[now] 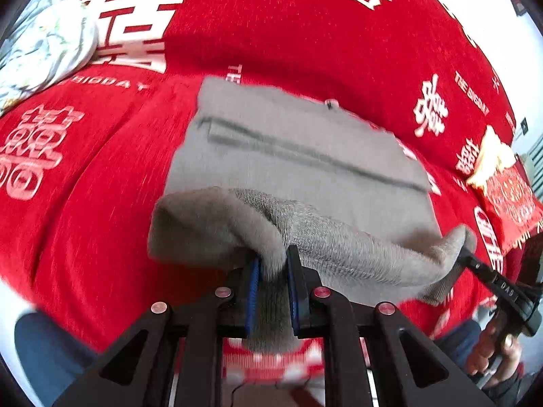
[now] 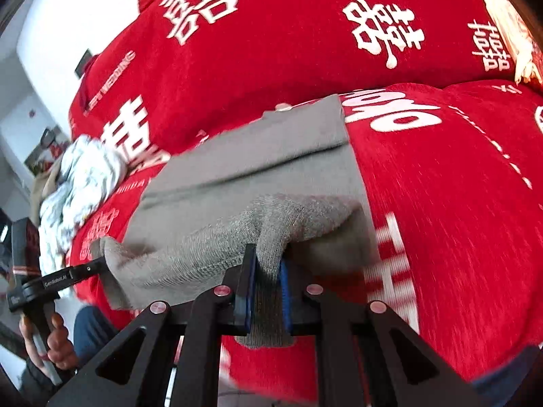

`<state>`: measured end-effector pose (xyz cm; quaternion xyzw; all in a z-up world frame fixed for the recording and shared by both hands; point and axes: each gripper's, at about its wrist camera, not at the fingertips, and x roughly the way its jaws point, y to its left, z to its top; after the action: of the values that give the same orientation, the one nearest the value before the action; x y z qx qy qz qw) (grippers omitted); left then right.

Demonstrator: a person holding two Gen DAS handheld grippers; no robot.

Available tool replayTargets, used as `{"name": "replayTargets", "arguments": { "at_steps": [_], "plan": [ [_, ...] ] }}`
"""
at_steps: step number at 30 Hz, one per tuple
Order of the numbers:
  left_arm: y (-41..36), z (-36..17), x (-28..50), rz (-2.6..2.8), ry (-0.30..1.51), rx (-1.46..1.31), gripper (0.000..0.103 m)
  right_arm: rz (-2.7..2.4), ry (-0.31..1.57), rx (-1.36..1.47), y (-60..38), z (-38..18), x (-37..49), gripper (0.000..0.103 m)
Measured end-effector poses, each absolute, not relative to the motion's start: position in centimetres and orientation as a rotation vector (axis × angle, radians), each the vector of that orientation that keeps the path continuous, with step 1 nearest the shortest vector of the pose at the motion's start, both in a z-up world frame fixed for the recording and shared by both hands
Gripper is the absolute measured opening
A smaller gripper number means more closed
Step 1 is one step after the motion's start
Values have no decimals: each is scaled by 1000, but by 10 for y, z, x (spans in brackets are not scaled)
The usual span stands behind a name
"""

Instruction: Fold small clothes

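On the bed, off at ten o'clock from the left gripper's camera, a crumpled pale printed cloth [image 1: 44, 47] sits on the red bedspread [image 1: 278, 34], which is covered in white characters. At the centre of that view lies the grey knitted garment [image 1: 298, 156], its far part flat on the bedspread and its near edge lifted off it.

The left gripper [image 1: 273, 271], at six o'clock, has its blue pads pressed together on a bunched corner of that near edge. At four o'clock, the right gripper [image 1: 466, 242] pinches the other corner, with the person's right hand [image 1: 495, 346] on the handle below it. A red cushion with a pale fringe [image 1: 505, 186] lies at three o'clock.

From the right gripper's own camera, the left gripper [image 2: 100, 263] shows at eight o'clock gripping its corner, the left hand [image 2: 56, 335] beneath it. The garment's raised edge sags between the two. At six o'clock, the right gripper's pads [image 2: 250, 291] are clamped on the grey knit.
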<state>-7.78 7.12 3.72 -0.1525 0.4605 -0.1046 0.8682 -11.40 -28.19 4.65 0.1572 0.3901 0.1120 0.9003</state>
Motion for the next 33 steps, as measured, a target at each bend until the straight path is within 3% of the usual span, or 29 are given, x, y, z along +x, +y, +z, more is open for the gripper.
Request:
{"name": "replayTargets", "arguments": {
  "at_steps": [5, 7, 8, 9, 10, 12, 23, 24, 25, 26, 27, 28, 33],
  "plan": [
    [77, 12, -41, -248, 1043, -411, 20, 201, 876, 318, -279, 21, -76, 16],
    [82, 11, -47, -274, 1047, -439, 52, 219, 881, 343, -283, 19, -79, 21],
    [86, 12, -51, -279, 1044, -455, 83, 231, 872, 356, -286, 21, -85, 25],
    [94, 16, -61, -262, 1009, -479, 91, 245, 858, 355, -286, 24, -91, 36],
    [98, 19, -71, -252, 979, -488, 91, 250, 840, 341, -286, 28, -99, 54],
    [102, 23, -84, -274, 963, -492, 91, 245, 815, 314, -287, 34, -110, 67],
    [74, 20, -73, -384, 1027, -540, 91, 328, 866, 452, -293, 30, -107, 67],
    [72, 18, -71, -385, 1036, -540, 89, 335, 883, 468, -292, 27, -103, 67],
    [71, 16, -67, -380, 1047, -539, 80, 335, 900, 468, -291, 25, -100, 62],
    [70, 13, -65, -379, 1059, -534, 46, 336, 928, 454, -287, 20, -97, 56],
    [70, 9, -63, -374, 1075, -524, 16, 346, 951, 434, -283, 16, -94, 38],
    [70, 5, -62, -358, 1087, -514, 10, 351, 969, 414, -279, 13, -93, 23],
    [86, 9, -81, -325, 1021, -539, 9, 392, 934, 365, -278, 21, -103, 13]
  ]
}}
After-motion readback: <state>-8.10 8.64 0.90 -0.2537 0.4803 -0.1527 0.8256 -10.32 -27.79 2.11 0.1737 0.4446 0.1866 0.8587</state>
